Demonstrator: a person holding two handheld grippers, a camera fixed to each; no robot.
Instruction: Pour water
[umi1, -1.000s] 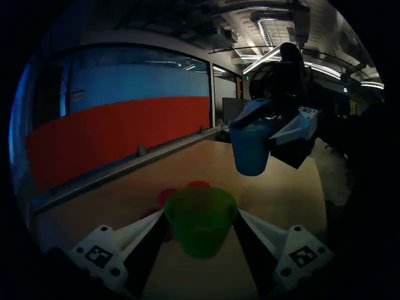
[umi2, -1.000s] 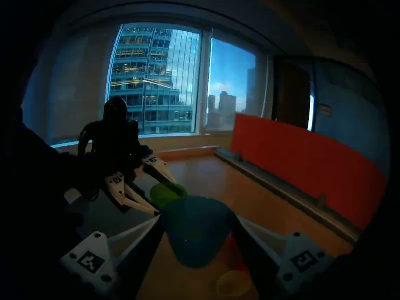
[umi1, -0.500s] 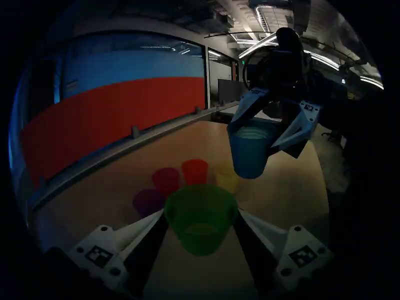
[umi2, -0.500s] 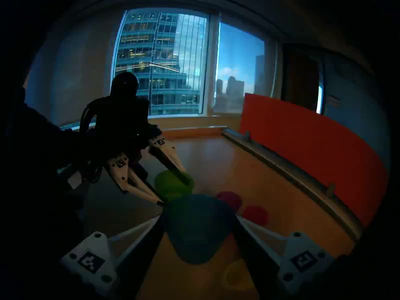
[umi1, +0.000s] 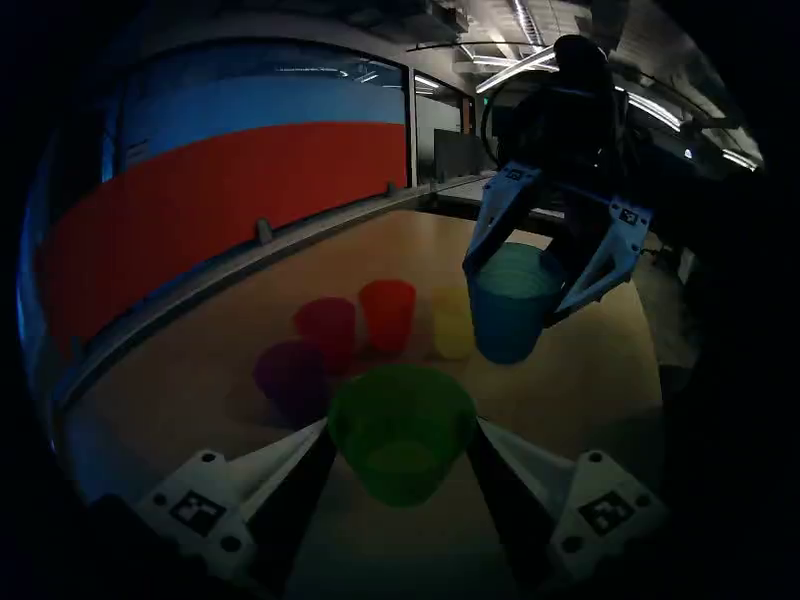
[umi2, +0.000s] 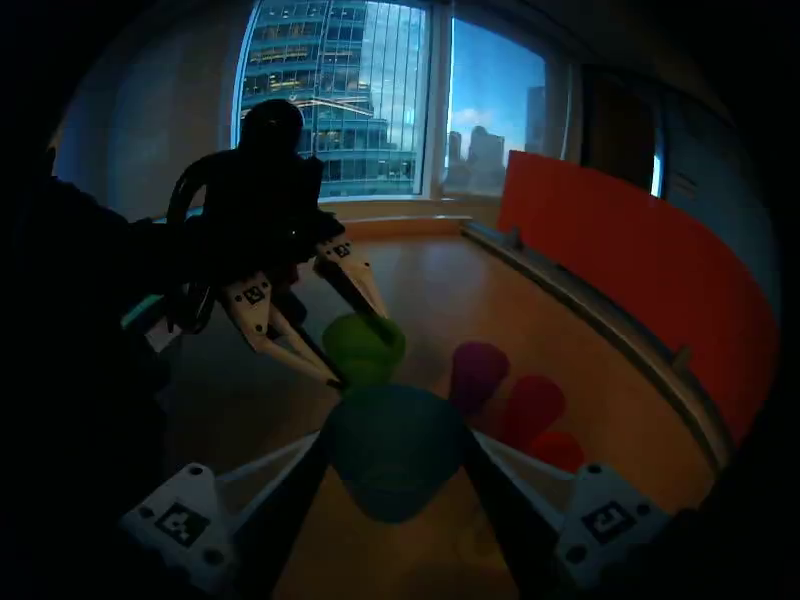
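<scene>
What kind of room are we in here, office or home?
Most likely a high-rise office: tall glass windows looking onto city towers, a long light wooden table beside an orange-red partition panel, and strip ceiling lights.

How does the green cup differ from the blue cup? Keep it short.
Colour: the green cup is a translucent green, while the blue cup is a darker blue.
Holder: the green cup is clamped in the left gripper, while the blue cup is clamped in the right gripper.
Shared: both are tapered, open-topped cups, held roughly upright between two fingers.
</scene>
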